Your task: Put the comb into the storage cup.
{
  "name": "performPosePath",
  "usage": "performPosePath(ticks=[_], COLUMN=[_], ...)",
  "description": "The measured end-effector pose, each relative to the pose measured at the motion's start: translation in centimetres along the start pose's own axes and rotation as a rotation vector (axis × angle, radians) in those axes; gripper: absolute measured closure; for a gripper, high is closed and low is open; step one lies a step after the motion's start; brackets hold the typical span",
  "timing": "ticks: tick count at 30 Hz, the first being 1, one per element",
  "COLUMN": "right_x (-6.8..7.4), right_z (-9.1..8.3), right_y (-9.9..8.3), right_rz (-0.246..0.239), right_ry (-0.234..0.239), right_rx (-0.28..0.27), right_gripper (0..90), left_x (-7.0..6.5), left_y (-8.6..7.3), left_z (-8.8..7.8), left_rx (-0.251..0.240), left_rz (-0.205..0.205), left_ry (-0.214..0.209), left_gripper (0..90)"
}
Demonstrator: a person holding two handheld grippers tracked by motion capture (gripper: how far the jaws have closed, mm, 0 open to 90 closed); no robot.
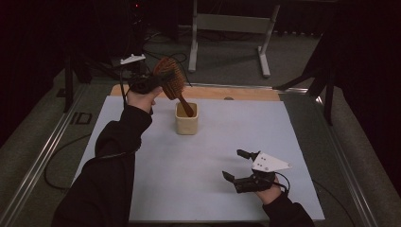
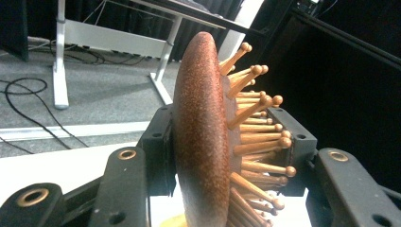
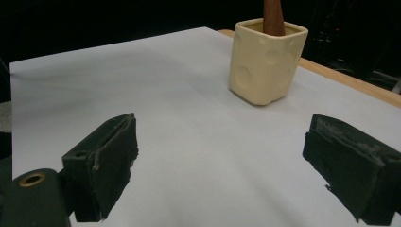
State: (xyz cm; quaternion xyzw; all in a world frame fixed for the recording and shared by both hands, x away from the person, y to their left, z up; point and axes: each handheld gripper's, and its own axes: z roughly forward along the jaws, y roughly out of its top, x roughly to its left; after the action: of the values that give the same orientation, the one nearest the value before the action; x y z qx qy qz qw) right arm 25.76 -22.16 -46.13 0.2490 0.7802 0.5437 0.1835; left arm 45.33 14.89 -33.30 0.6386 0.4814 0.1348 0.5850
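A wooden hairbrush [image 1: 171, 78] with a reddish-brown paddle head and peg bristles stands tilted, its handle down inside a cream square cup [image 1: 187, 119] near the back of the white mat. My left gripper [image 1: 152, 83] is shut on the brush head; in the left gripper view the head [image 2: 201, 132] sits edge-on between the two black jaws. The cup [image 3: 265, 61] with the brush handle [image 3: 273, 12] in it also appears ahead of my right gripper [image 3: 227, 165]. That right gripper [image 1: 239, 165] rests low over the mat's front right, open, with nothing between its jaws.
The white mat [image 1: 208, 156] covers a wooden tabletop whose far edge [image 1: 236, 93] shows behind the cup. Beyond the table stands a white desk frame [image 1: 231, 28] on grey carpet, with cables on the floor. Metal rails run along both sides.
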Motion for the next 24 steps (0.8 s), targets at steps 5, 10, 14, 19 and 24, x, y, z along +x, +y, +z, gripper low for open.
performPosePath(ticks=[5, 10, 14, 19, 24], right_x=[0.0, 0.0, 0.1, 0.0, 0.0], right_z=[0.0, 0.1, 0.1, 0.1, 0.1], right_y=[-0.1, -0.1, -0.1, -0.1, -0.1], right_rz=[0.003, 0.004, 0.007, 0.008, 0.008], right_ry=[0.004, 0.005, 0.008, 0.008, 0.009], right_rx=[0.004, 0.009, 0.01, 0.009, 0.006], right_gripper=[10.2, 10.2, 10.2, 10.2, 10.2], left_x=[0.1, 0.4, 0.6, 0.7, 0.7], left_y=[-0.6, -1.2, -1.7, -2.2, -2.6], left_z=[0.6, 1.2, 1.7, 2.2, 2.6], left_rx=[0.018, 0.029, 0.046, 0.056, 0.072], left_rz=[0.005, -0.001, -0.002, -0.006, -0.005], left_ry=[0.008, 0.004, 0.003, 0.0, -0.002], left_gripper=[51.5, 51.5, 51.5, 51.4, 51.4])
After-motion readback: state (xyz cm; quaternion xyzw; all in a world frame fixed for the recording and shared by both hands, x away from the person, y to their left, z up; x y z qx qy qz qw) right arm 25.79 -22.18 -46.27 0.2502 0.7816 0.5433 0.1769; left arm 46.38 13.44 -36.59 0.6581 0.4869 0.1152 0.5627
